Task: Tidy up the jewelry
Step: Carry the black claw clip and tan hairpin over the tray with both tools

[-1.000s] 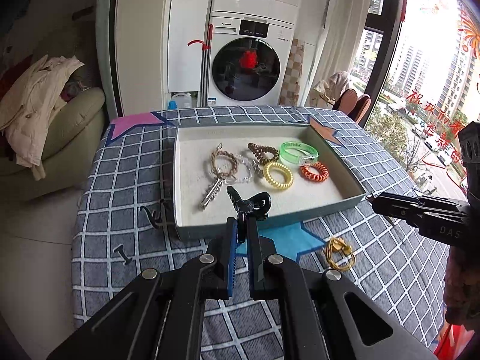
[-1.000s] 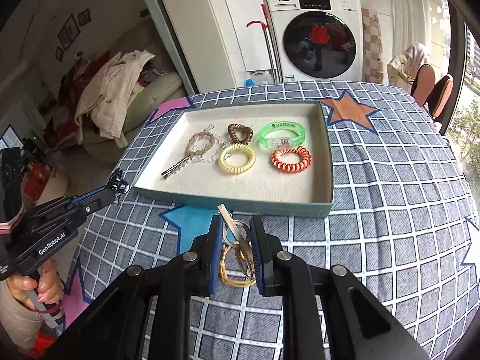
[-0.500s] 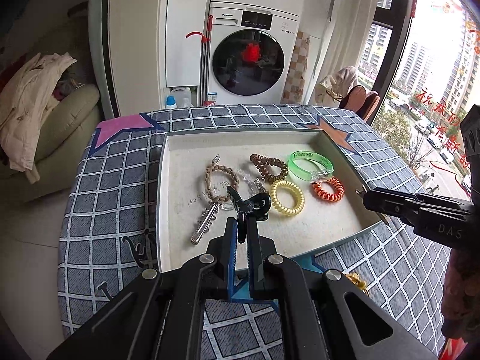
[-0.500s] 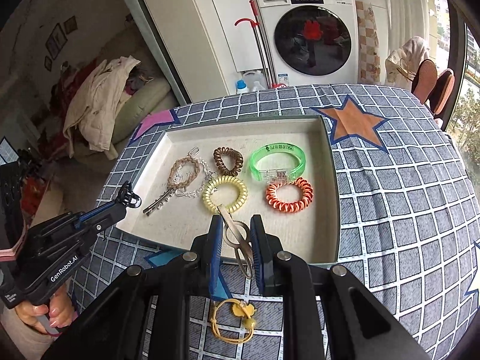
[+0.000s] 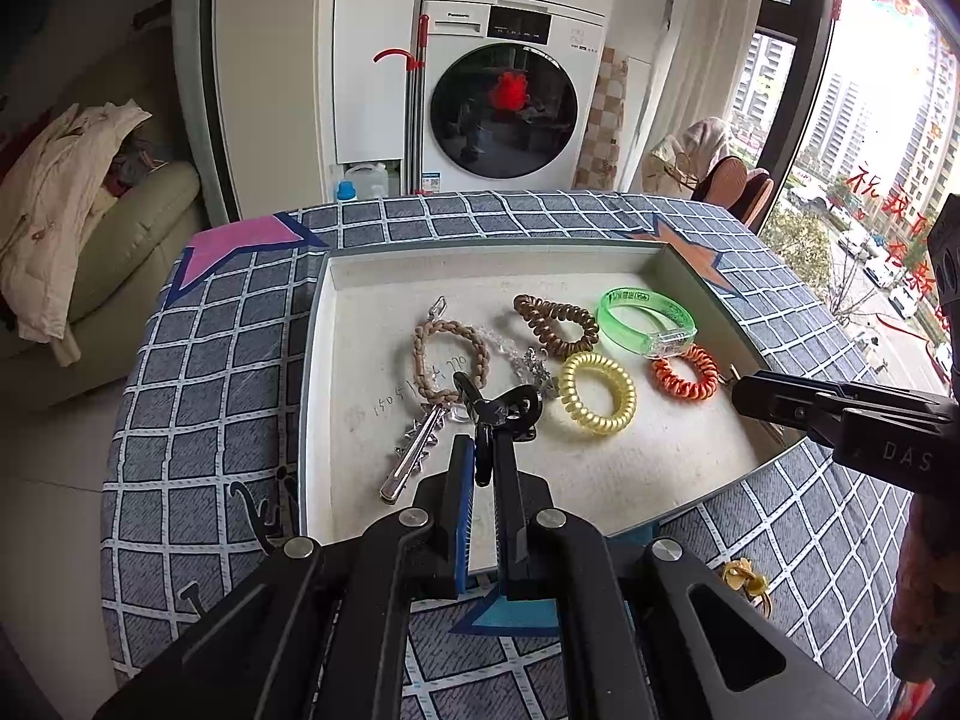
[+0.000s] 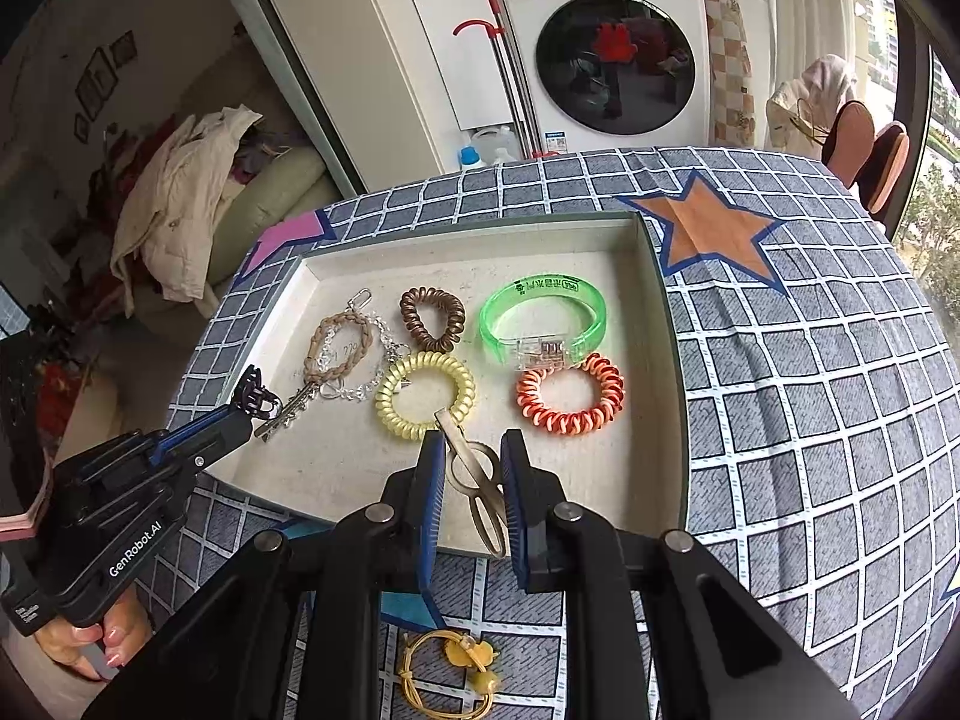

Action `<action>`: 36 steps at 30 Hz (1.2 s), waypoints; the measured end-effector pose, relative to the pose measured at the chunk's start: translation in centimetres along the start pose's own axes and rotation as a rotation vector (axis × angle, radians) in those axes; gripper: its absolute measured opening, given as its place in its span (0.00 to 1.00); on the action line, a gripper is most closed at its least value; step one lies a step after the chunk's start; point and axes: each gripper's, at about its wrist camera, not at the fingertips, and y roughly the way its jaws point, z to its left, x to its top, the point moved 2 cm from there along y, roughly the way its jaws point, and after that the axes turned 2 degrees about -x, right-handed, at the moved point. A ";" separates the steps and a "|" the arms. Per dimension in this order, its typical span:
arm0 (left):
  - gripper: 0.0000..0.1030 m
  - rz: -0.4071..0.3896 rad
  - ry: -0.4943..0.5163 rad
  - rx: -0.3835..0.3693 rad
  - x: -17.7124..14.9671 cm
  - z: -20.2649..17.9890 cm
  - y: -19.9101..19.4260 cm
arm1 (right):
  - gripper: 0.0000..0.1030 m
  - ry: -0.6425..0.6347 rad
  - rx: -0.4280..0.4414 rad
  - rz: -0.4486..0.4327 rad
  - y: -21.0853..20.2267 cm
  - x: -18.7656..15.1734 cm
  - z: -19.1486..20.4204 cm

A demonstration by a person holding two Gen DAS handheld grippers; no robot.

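From the left wrist view, the left hand-held gripper (image 5: 483, 468) is clenched on a small black hair claw clip (image 5: 501, 411), held over the near part of the shallow tray (image 5: 318, 360) on the desk (image 5: 210, 360); the tray already carries a braided bracelet (image 5: 447, 351), a brown spiral hair tie (image 5: 555, 324), a green bangle (image 5: 648, 321), a yellow spiral hair tie (image 5: 597, 393) and an orange spiral hair tie (image 5: 684, 369); the step in hand looks like delivery into the tray.

From the right wrist view, the right hand-held gripper (image 6: 474, 480) is clenched on a pale metal hair clip (image 6: 477, 480), poised above the tray's near edge, just short of the yellow tie; a yellow cord tie (image 6: 447, 675) lies on the desk outside the tray.

Next, each gripper probably needs to lower onto a bare patch of tray floor and release, clear of the pieces already laid; the cord tie would then remain to fetch.
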 end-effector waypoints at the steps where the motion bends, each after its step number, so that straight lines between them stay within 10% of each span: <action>1: 0.25 0.002 0.000 0.001 0.0 0.0 0.2 | 0.20 0.003 -0.002 0.001 0.1 0.0 -0.1; 36: 0.25 0.066 0.022 0.054 -0.6 -0.4 5.2 | 0.20 0.017 -0.101 0.065 5.9 -0.2 -0.9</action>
